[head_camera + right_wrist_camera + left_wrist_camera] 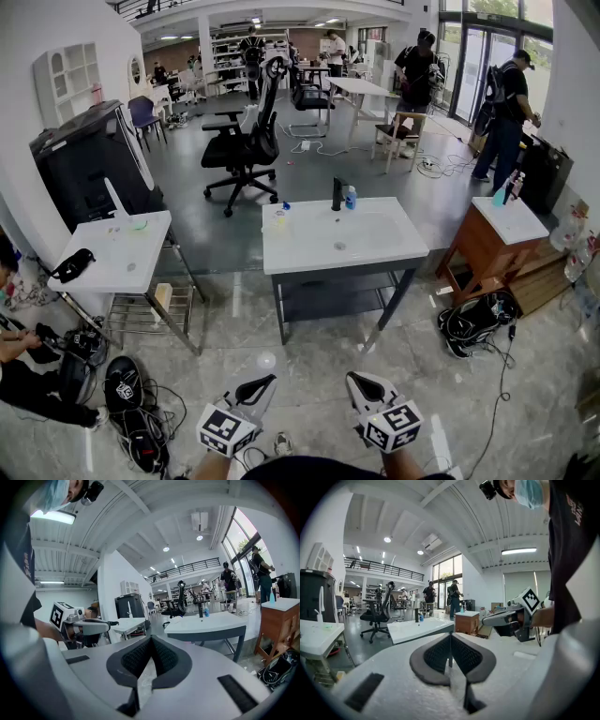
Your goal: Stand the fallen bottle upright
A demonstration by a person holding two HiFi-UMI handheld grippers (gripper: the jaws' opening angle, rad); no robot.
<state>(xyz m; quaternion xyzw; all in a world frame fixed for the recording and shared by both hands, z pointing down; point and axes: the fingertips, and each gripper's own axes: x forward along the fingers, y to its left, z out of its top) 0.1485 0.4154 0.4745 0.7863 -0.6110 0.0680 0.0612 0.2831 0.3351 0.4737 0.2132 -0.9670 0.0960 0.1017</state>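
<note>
- Grippers: left gripper (266, 382) and right gripper (353, 379) clenched on nothing, held low because the counter (375, 246) is well apart.
- Bottle (277, 221): seemingly lying on the counter, untouched.

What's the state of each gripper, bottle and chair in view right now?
left gripper: fingers shut, nothing between them.
right gripper: fingers shut, nothing between them.
blue bottle: upright, beside the faucet.
pale bottle: on the sink top, left rear corner; seems to be lying down, too small to be sure.
office chair: upright, unoccupied.
</note>
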